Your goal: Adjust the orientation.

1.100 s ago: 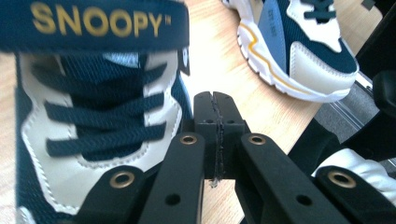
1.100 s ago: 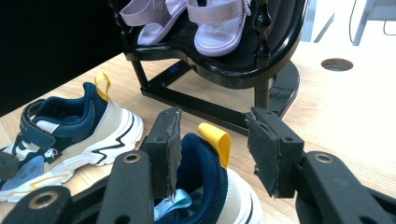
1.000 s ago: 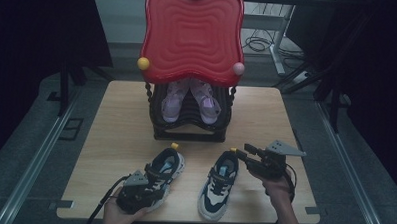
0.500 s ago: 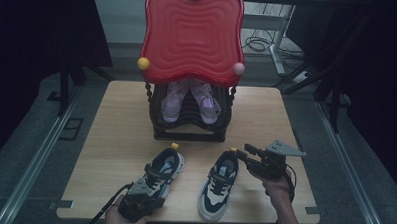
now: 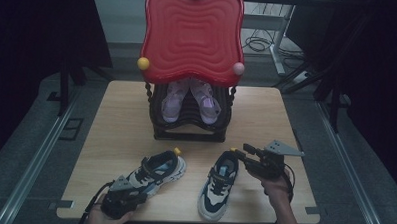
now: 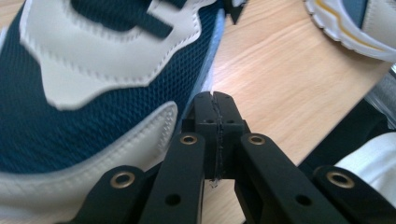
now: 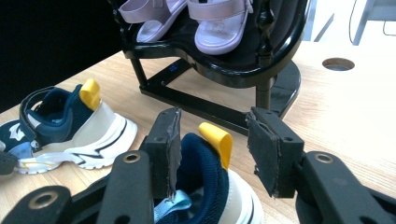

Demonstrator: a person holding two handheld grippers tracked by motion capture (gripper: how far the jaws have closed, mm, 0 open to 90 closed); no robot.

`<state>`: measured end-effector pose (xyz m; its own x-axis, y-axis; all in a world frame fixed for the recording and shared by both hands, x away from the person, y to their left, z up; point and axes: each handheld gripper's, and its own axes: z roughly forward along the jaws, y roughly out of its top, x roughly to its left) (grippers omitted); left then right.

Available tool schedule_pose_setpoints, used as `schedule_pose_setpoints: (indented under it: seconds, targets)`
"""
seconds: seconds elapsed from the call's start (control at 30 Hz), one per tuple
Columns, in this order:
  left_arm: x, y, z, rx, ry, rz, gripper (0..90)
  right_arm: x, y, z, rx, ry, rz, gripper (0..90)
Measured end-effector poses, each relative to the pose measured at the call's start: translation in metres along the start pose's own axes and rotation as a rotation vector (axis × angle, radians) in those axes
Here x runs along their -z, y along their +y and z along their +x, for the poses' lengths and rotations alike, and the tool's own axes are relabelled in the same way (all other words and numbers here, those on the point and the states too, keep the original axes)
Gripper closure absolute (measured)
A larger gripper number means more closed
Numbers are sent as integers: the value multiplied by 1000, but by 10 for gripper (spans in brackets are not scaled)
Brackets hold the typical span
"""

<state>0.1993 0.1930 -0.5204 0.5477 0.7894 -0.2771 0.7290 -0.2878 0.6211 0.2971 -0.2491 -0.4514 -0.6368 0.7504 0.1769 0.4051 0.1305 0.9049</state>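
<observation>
My left claw is pressed together, its jaws flush and pinching nothing. The left sneaker lies just beside its tips, on the near-left side. My right claw is spread wide. The heel of the right sneaker sits between its jaws, with the yellow pull tab upright in the gap. Ahead of this claw stands the black rack holding pink sandals.
</observation>
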Motion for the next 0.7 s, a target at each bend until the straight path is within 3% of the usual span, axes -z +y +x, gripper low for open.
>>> schedule_pose_setpoints:
  seconds: [0.33, 0.7]
  targets:
    - [6, -2, 28, 75, 15, -31, 900, 0, -1, -2, -12, -8, -1, 536]
    - [9, 2, 51, 122, 12, -48, 900, 1, -1, -2, -14, -8, -3, 536]
